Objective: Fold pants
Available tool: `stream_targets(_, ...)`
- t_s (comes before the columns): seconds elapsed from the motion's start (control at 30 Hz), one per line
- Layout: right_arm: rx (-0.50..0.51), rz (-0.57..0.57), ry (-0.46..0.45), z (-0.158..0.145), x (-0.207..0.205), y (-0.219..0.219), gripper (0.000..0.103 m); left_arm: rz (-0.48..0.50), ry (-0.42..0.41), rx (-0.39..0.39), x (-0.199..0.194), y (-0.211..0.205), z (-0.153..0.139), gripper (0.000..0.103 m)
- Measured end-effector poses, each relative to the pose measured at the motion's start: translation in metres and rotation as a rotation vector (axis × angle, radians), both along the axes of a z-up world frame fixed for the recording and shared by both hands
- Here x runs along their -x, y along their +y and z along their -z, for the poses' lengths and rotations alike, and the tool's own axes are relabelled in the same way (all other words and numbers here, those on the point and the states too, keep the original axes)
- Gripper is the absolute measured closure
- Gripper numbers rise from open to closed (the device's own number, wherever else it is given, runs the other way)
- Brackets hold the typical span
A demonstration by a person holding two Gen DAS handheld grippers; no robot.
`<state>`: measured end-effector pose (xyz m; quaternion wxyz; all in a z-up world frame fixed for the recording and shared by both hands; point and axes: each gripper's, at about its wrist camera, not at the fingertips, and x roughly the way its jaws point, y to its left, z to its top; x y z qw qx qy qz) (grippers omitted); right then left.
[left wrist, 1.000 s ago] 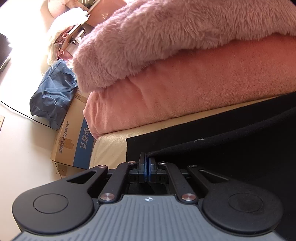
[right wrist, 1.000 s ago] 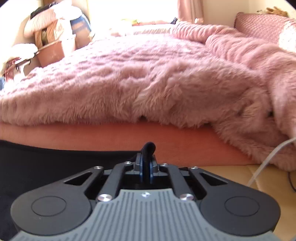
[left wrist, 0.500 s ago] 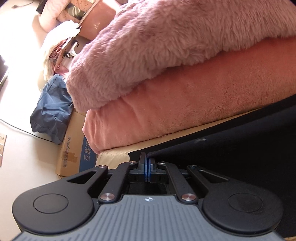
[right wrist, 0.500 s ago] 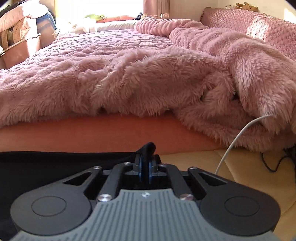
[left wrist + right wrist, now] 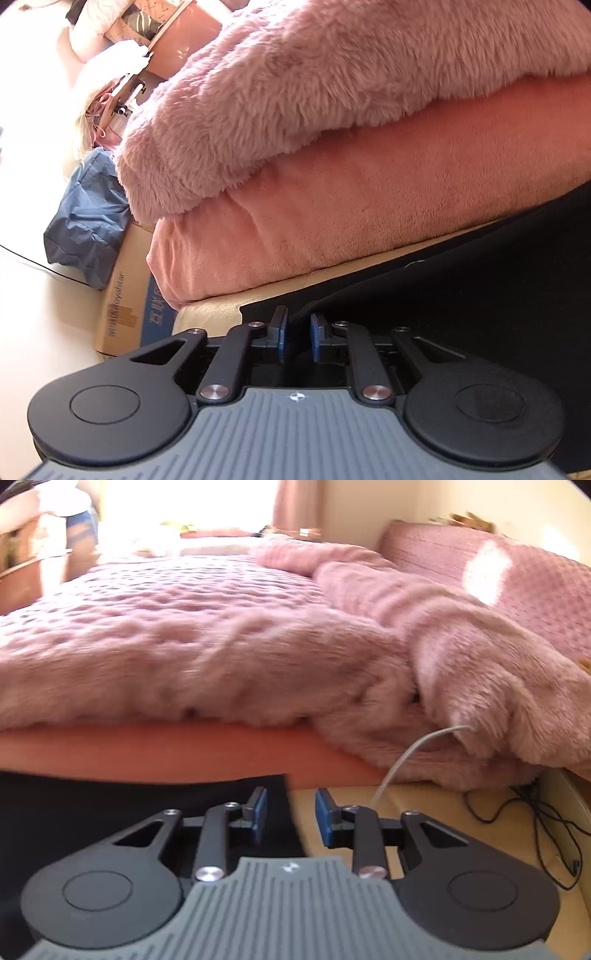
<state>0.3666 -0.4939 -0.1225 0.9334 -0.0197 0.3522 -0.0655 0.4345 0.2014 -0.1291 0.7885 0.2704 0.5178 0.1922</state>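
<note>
The black pants (image 5: 461, 295) lie flat on a cream surface (image 5: 207, 314) in front of the pink bed. In the left wrist view my left gripper (image 5: 295, 332) is open, its jaws apart at the pants' left corner, with a fold of black cloth lying between them. In the right wrist view the pants (image 5: 110, 805) fill the lower left. My right gripper (image 5: 288, 812) is open at the pants' right corner; the left pad is over the cloth, the right pad over the cream surface (image 5: 443, 812).
A fluffy pink blanket (image 5: 221, 646) covers a salmon mattress (image 5: 369, 192) just beyond the pants. A white cable (image 5: 406, 753) and black cables (image 5: 535, 812) lie at the right. A cardboard box (image 5: 125, 306) and a blue bag (image 5: 85, 221) stand left of the bed.
Both grippers were shut on the pants' edge and have opened. The cloth has dropped flat. The right gripper has moved right.
</note>
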Motion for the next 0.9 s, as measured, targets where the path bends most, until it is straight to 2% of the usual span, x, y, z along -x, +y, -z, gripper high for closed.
stream_targets(0.07,-0.025,-0.080,0.011,-0.003,0.013,0.023,0.079,-0.008,-0.042,0.028,0.009,0.002,-0.010,0.069)
stream_targets(0.1,-0.031,-0.106,0.014,-0.003,0.018,0.032,0.079,-0.007,-0.061,0.036,0.015,0.002,-0.015,0.068)
stream_targets(0.2,-0.015,-0.155,0.027,0.003,0.026,0.059,0.080,0.001,-0.102,0.070,0.036,0.001,-0.029,0.067)
stream_targets(0.37,0.000,-0.138,0.152,0.039,0.041,0.067,0.080,-0.029,-0.139,0.182,0.072,0.010,-0.047,0.067)
stream_targets(0.43,-0.001,-0.138,0.129,0.042,0.048,0.064,0.080,-0.084,-0.165,0.295,0.085,0.023,-0.053,0.067)
stream_targets(0.6,0.012,-0.131,0.177,0.036,0.048,0.065,0.080,-0.290,-0.292,0.643,0.117,0.067,-0.060,0.066)
stream_targets(0.67,0.013,-0.111,0.189,0.030,0.049,0.065,0.080,-0.340,-0.346,0.753,0.130,0.082,-0.058,0.062)
stream_targets(0.77,0.013,-0.114,0.133,0.017,0.057,0.077,0.080,-0.418,-0.438,0.862,0.148,0.104,-0.050,0.053)
stream_targets(0.87,0.017,-0.127,0.087,0.012,0.054,0.098,0.080,-0.501,-0.507,0.965,0.155,0.127,-0.038,0.053)
stream_targets(0.9,0.018,-0.122,0.082,0.013,0.051,0.104,0.080,-0.514,-0.528,0.976,0.156,0.133,-0.036,0.053)
